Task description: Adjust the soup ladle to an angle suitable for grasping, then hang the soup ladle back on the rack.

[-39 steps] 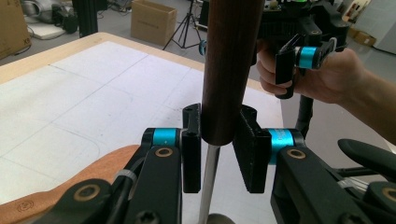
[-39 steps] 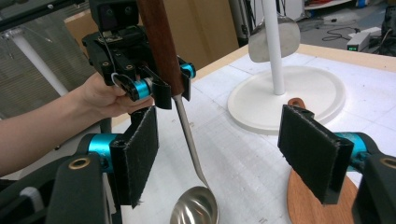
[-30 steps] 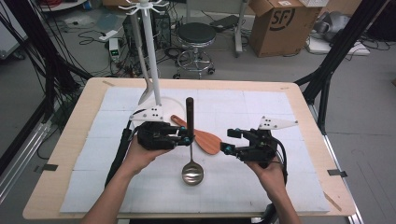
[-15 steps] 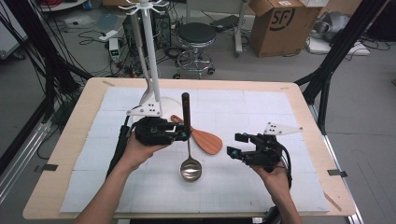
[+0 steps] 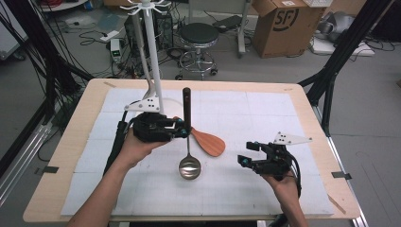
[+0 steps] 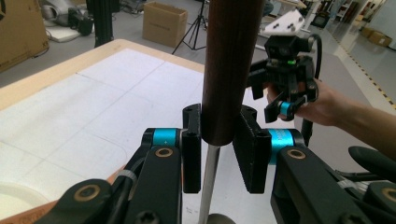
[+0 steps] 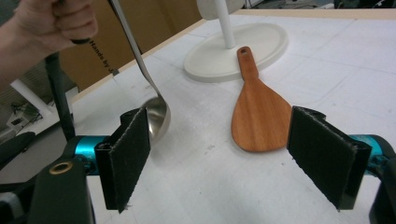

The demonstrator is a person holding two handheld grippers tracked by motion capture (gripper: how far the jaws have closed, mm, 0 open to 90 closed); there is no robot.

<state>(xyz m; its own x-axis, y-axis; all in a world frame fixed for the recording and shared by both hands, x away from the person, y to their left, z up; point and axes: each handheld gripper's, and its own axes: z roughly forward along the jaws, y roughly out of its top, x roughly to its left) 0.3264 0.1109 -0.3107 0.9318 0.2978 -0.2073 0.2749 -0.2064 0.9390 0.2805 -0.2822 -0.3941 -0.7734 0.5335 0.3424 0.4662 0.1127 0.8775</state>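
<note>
A ladle with a dark wooden handle (image 5: 187,106) and a steel bowl (image 5: 189,168) stands nearly upright at the table's middle. My left gripper (image 5: 183,131) is shut on the lower end of that handle (image 6: 229,70), jaws pressed on both sides. Its bowl (image 7: 159,112) hangs low over the white mat. A flat wooden spatula (image 5: 208,142) lies just right of the ladle. My right gripper (image 5: 247,154) is open and holds nothing, right of the spatula (image 7: 261,112) and apart from it.
A white rack with a pole (image 5: 153,61) and a round base (image 7: 238,51) stands behind the left gripper. The spatula's handle end lies by that base. A white mat (image 5: 265,113) covers the wooden table (image 5: 307,94). A stool and boxes stand beyond the far edge.
The right gripper has drawn back to the right and toward the person, away from the spatula. The left gripper has lifted the ladle slightly and shifted it left.
</note>
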